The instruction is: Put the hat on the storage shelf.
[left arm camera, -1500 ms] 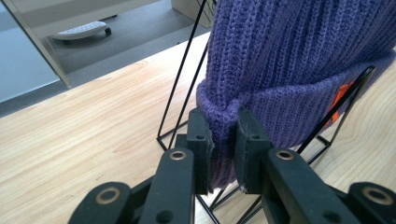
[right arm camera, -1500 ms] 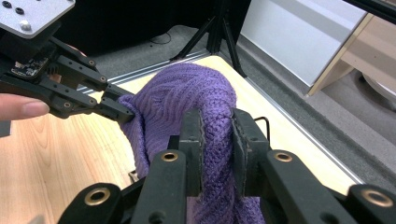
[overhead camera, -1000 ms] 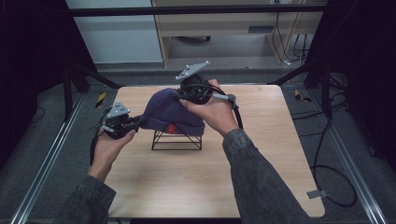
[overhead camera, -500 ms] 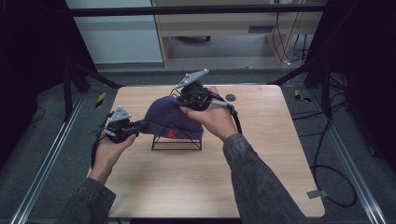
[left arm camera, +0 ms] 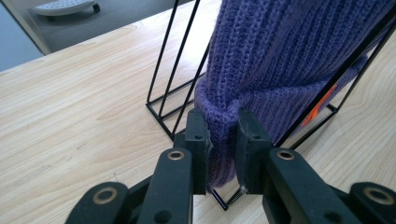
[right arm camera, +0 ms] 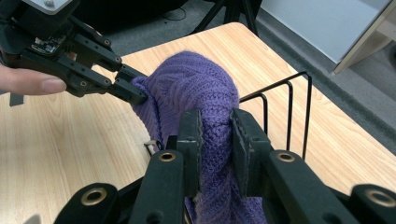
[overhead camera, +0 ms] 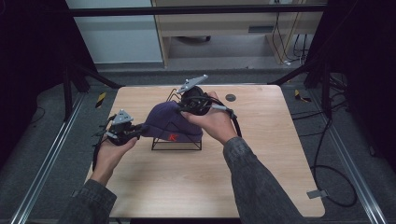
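Note:
A purple knitted beanie with an orange mark lies draped over a black wire rack in the middle of the table. My left gripper is shut on the beanie's left edge, with a fold of purple knit pinched between its jaws. My right gripper is shut on the beanie's far top part, gripping a bunch of the knit. In the right gripper view the left gripper reaches in from the upper left, and the rack's wires rise at the right.
The wooden table has open surface in front and to the right. A small dark round disc lies at the back right. Black cables trail from the grippers. Metal rails run along the floor on both sides.
Both grippers have carried the beanie a little to the left and toward the front across the rack. The beanie now hangs lower over the rack's front, its orange mark showing.

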Demonstrator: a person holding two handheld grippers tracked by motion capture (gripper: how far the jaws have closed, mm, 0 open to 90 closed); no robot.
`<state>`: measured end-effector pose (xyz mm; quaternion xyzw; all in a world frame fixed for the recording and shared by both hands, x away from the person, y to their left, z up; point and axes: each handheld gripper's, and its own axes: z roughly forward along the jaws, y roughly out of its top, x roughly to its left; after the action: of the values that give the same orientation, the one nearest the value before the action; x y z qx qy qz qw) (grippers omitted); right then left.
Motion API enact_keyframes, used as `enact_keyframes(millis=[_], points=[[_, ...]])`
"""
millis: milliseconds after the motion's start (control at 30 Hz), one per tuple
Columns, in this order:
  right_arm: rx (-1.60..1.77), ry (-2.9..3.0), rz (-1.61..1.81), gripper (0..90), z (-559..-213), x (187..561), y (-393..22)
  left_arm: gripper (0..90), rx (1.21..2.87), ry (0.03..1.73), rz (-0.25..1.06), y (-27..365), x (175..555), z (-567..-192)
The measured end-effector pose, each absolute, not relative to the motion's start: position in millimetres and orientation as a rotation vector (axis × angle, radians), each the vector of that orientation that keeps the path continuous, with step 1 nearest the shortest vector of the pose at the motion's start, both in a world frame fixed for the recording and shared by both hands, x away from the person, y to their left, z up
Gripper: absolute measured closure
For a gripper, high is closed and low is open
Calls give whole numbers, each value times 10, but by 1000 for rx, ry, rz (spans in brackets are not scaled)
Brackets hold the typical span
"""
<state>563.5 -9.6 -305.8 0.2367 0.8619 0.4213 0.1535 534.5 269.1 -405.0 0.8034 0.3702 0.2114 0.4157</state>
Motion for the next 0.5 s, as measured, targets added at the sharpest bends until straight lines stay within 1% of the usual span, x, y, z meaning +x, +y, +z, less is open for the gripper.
enact_keyframes(millis=[500], points=[[696, 2493, 1193, 721, -3151, 5672, -65, 766, 2049, 937, 528, 2684, 5344, -4128]])
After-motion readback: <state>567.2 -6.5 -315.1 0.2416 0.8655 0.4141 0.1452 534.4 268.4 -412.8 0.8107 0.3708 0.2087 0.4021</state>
